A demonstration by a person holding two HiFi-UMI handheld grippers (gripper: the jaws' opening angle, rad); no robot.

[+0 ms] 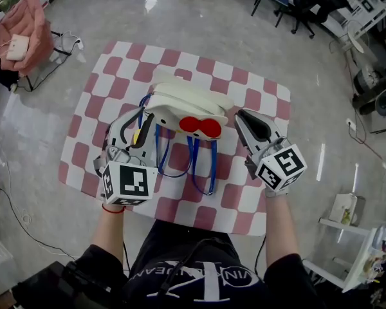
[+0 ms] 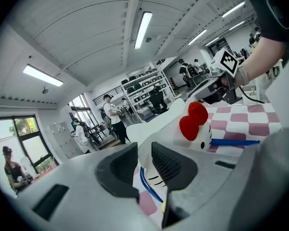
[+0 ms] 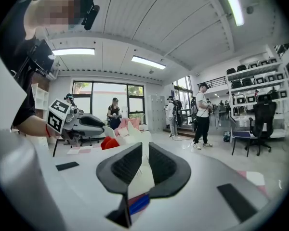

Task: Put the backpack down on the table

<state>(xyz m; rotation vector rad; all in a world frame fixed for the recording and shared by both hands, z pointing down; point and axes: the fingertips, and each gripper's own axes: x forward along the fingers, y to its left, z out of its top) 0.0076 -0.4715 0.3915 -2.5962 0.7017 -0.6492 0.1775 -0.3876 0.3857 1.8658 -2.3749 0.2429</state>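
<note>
My left hand-held gripper [image 1: 143,113] is clamped on the left edge of the backpack [image 1: 186,103]; in the left gripper view a fold of its white shell sits pinched between the jaws [image 2: 144,154]. My right hand-held gripper [image 1: 240,117] grips the backpack's right side, its jaws nearly together on a thin white flap [image 3: 144,160]. The backpack is over the middle of the checked worktop [image 1: 116,69], between the two grippers, its red bow [image 1: 201,126] facing me. Its blue straps [image 1: 202,166] trail over the cloth toward me. I cannot tell whether its base rests on the worktop.
</note>
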